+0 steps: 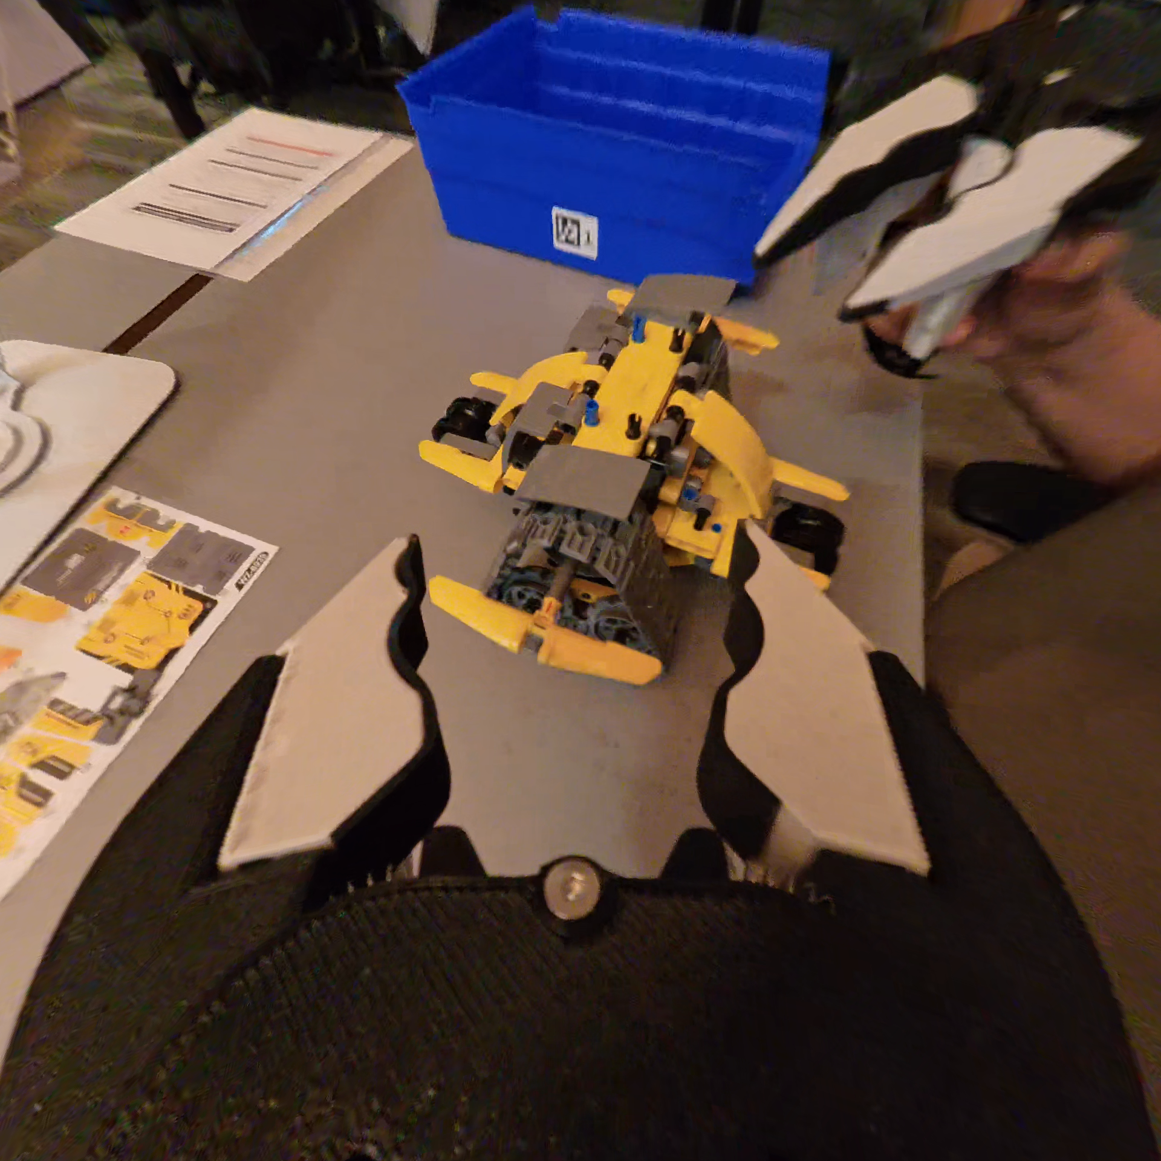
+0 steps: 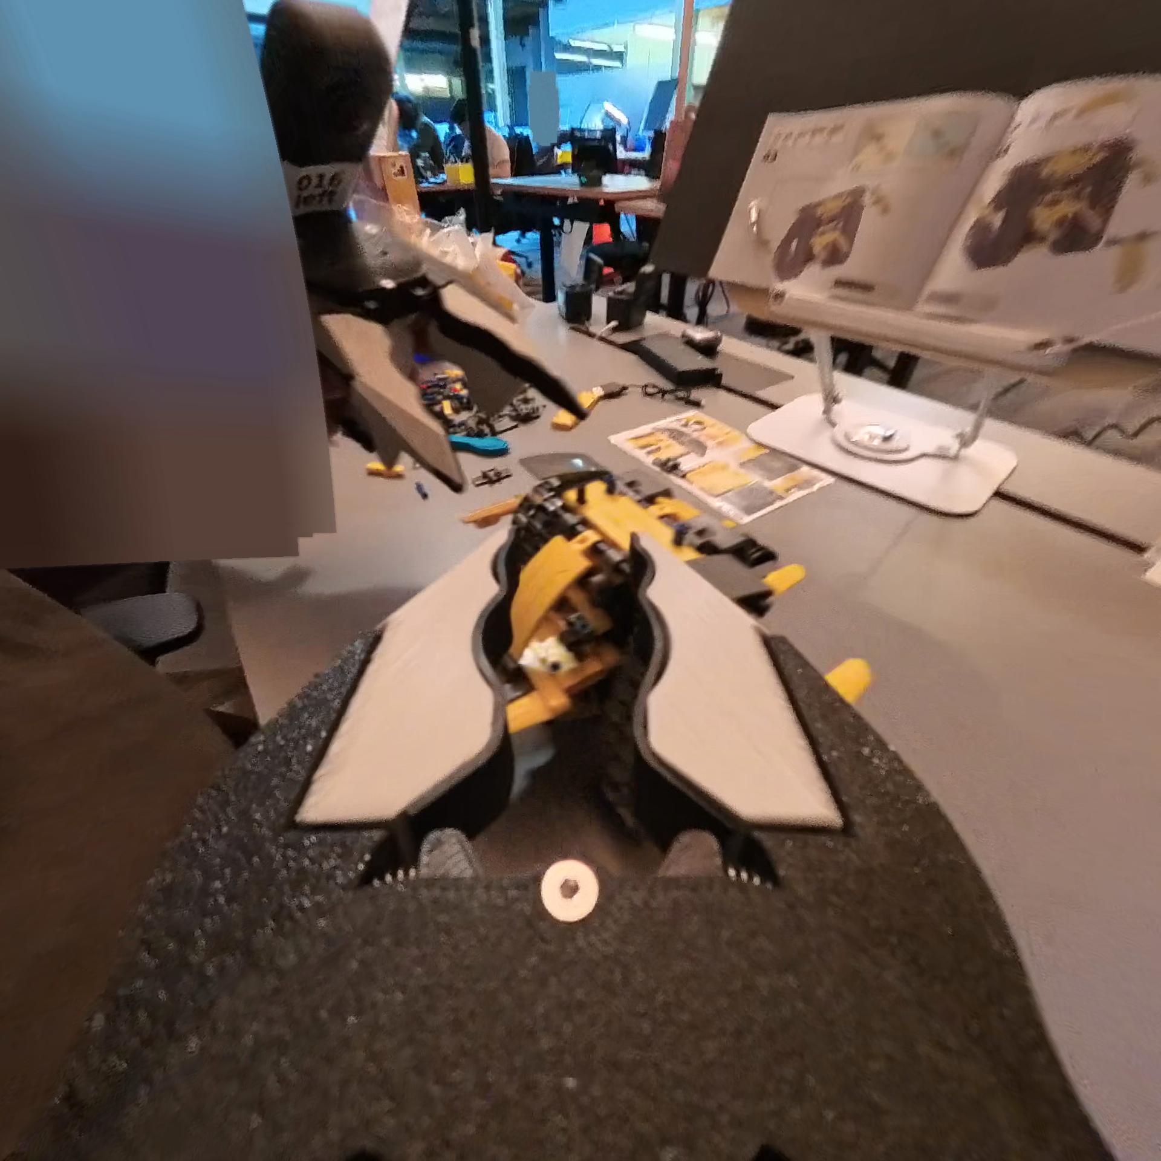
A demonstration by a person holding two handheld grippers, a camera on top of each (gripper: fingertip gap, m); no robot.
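Observation:
A yellow and grey brick-built car (image 1: 634,389) rests on the grey table (image 1: 314,377). My left gripper (image 1: 578,543) is wide open, its fingertips on either side of the car's near end without gripping it. It also shows in the right wrist view (image 2: 518,447), open beyond the car's far end. My right gripper (image 2: 568,543) has its fingers a narrow gap apart, with the car (image 2: 553,590) seen through the gap. In the left wrist view the right gripper (image 1: 804,283) hangs in the air to the right of the car's far end, blurred, clear of the car and holding nothing.
A blue bin (image 1: 628,188) stands just behind the car. A sticker sheet (image 1: 125,597) and a white stand base (image 1: 81,402) lie to the left; the stand holds an open booklet (image 2: 942,201). Loose pieces (image 2: 452,396) are scattered on the table. The table edge (image 1: 920,502) runs close on the right.

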